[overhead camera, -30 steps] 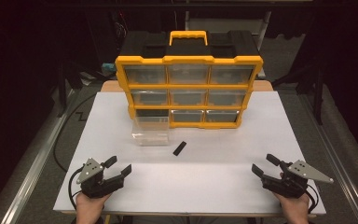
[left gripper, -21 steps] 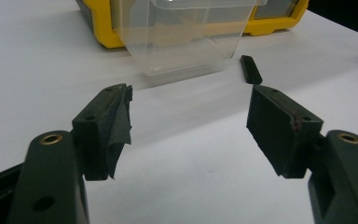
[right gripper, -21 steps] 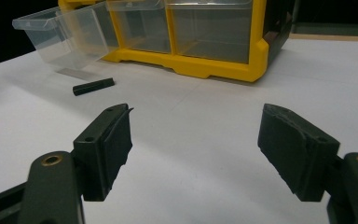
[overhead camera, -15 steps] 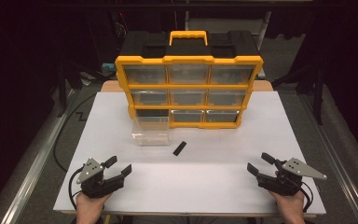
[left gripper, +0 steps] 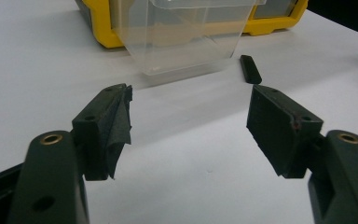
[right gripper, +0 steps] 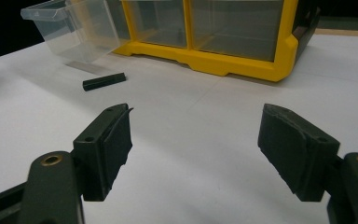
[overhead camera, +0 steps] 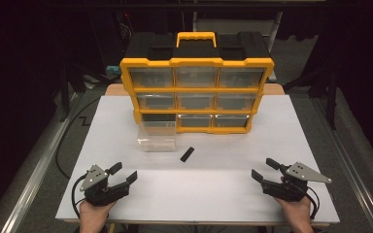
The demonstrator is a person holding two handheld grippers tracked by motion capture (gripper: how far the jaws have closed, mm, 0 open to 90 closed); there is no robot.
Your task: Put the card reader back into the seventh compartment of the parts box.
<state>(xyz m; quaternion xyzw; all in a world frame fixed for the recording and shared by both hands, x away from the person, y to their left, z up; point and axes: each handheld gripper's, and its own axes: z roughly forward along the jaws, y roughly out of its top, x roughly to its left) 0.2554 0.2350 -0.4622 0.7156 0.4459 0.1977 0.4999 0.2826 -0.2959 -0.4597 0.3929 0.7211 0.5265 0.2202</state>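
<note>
A yellow and black drawer organiser (overhead camera: 196, 87) stands at the back of the white table (overhead camera: 213, 184). One clear plastic drawer (overhead camera: 157, 136) (left gripper: 186, 37) (right gripper: 74, 28) is pulled out and rests on the table in front of its bottom-left slot. A small black bar (overhead camera: 187, 154) (left gripper: 251, 69) (right gripper: 104, 81) lies just right of that drawer. My left gripper (overhead camera: 120, 175) (left gripper: 189, 126) rests open near the front left edge, empty. My right gripper (overhead camera: 264, 170) (right gripper: 196, 149) is open near the front right edge, also empty.
Black cables (overhead camera: 65, 145) trail over the floor left of the table. A metal frame rail (overhead camera: 34, 174) runs along the left side and another (overhead camera: 349, 160) along the right. The organiser's yellow handle (overhead camera: 196, 37) rises at the top.
My right gripper has shifted a little to the left and forward over the table. The left gripper, drawer and black bar have stayed put.
</note>
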